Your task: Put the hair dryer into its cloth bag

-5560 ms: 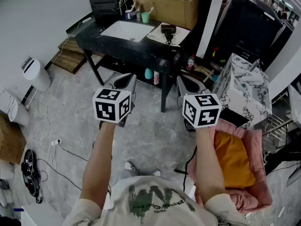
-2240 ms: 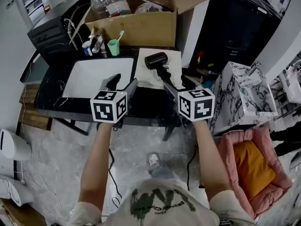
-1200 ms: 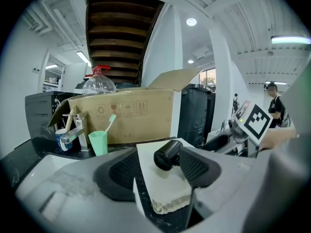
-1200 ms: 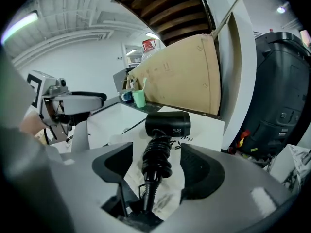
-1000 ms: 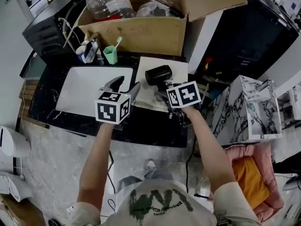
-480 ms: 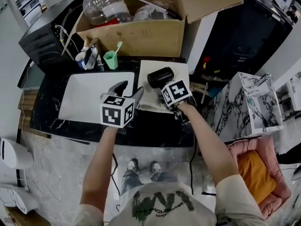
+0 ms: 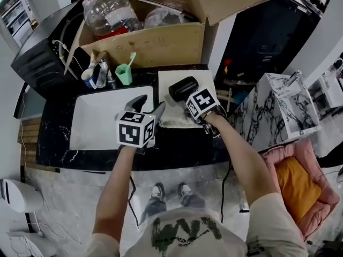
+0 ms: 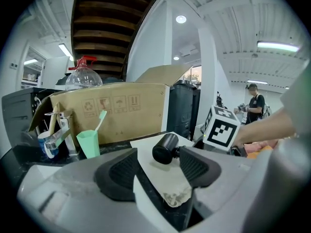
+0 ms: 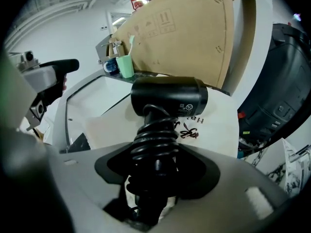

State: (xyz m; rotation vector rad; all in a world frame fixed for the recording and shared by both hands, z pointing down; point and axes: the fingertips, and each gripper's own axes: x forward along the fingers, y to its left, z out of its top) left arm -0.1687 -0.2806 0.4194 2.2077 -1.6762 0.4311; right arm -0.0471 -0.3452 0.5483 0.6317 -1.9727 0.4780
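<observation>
A black hair dryer [image 7: 182, 88] lies on its cream cloth bag [image 7: 170, 119] on the black counter [image 7: 177, 146], its cord coiled round the handle. My right gripper [image 7: 195, 107] points steeply down over that handle. In the right gripper view its jaws [image 9: 155, 171] have just been closing and both pads press the coiled handle of the dryer [image 9: 170, 97], with the bag [image 9: 221, 125] beneath. My left gripper [image 7: 148, 105] hovers open and holding nothing just left of the bag. The left gripper view looks between its open jaws at the bag [image 8: 163, 183] and the dryer [image 8: 165, 148].
A white sink basin [image 7: 96, 116] fills the counter's left. A green cup with a toothbrush [image 7: 124, 74] and a tap stand behind it, before an open cardboard box [image 7: 144, 42]. A marbled box [image 7: 278, 106] and a pink pet bed [image 7: 297, 186] sit on the right.
My right gripper has sunk onto the dryer's handle and its jaws have narrowed round it. The left gripper has stayed almost where it was.
</observation>
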